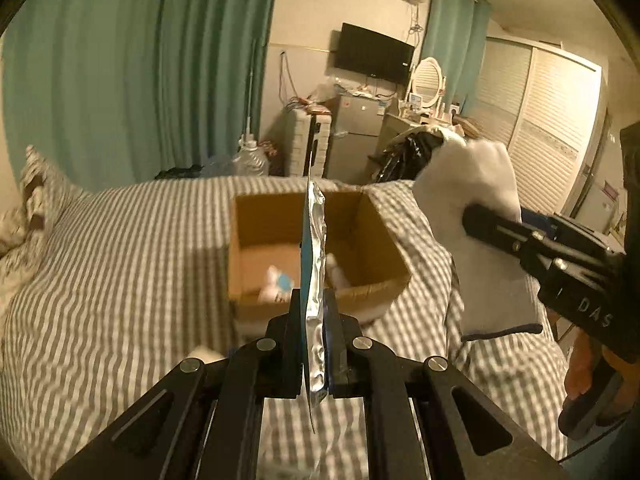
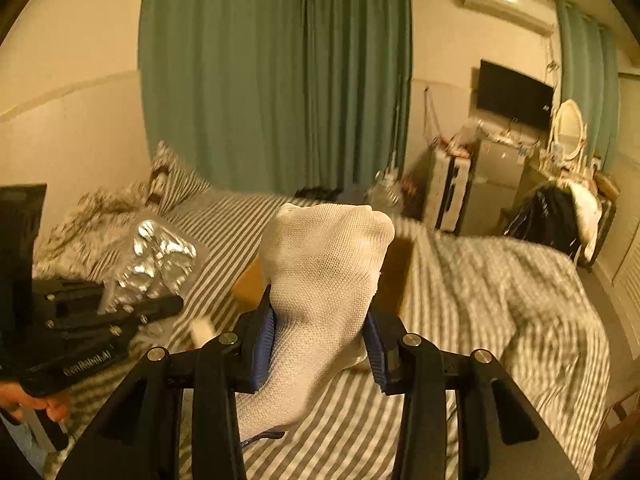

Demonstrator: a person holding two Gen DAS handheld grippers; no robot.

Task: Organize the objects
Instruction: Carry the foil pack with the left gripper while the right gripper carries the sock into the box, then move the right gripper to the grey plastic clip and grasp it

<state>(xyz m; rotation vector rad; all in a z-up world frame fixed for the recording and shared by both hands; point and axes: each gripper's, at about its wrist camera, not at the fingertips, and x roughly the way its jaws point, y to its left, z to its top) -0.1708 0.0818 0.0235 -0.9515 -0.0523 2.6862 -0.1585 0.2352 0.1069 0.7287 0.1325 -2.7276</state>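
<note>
My left gripper (image 1: 314, 312) is shut on a flat silver foil blister pack (image 1: 316, 264), held edge-on above the near rim of an open cardboard box (image 1: 376, 236) on the striped bed. The pack also shows in the right wrist view (image 2: 160, 256). White items (image 1: 276, 284) lie inside the box. My right gripper (image 2: 320, 344) is shut on a white sock (image 2: 324, 276), held up in the air in front of the box (image 2: 396, 276). In the left wrist view the sock (image 1: 480, 216) hangs to the right of the box.
The bed has a grey-and-white striped cover (image 1: 120, 280) with pillows (image 2: 176, 184) at its head. Green curtains (image 2: 272, 80) hang behind. A fridge (image 1: 356, 128), a TV (image 1: 372, 56), a dresser mirror (image 1: 428, 80) and a wardrobe (image 1: 552, 128) stand beyond the bed.
</note>
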